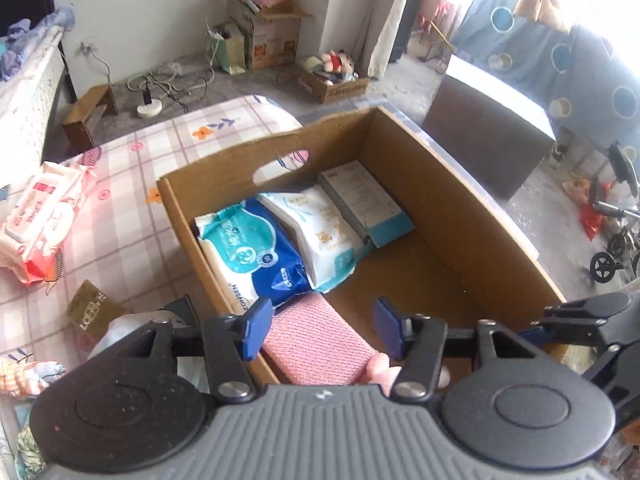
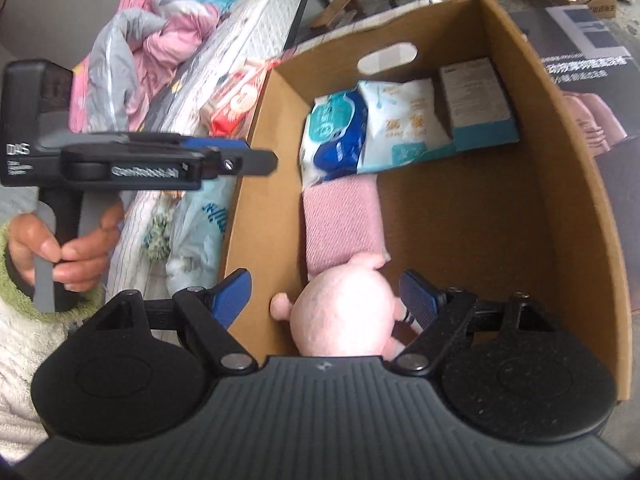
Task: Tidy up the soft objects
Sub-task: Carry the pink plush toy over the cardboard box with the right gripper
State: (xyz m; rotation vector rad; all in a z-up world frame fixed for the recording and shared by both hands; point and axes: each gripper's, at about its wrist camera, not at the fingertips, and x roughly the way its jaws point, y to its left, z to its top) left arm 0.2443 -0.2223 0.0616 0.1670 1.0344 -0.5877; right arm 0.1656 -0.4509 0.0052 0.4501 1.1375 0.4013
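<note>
Round pink plush toy (image 2: 344,312) low in brown cardboard box (image 2: 500,240), between spread right gripper (image 2: 326,294) pads, contact unclear. Likely light, squashy; best pinched across body. Left gripper (image 1: 320,326) open, empty.

R gripper (image 2: 324,294) over box (image 2: 560,208), jaws wide w/ pink plush (image 2: 344,316) between, pads not pressing. Pink cloth (image 2: 340,224) along left wall; wipes packs (image 2: 336,136) at far wall. L gripper (image 2: 256,162) outside left.
</note>
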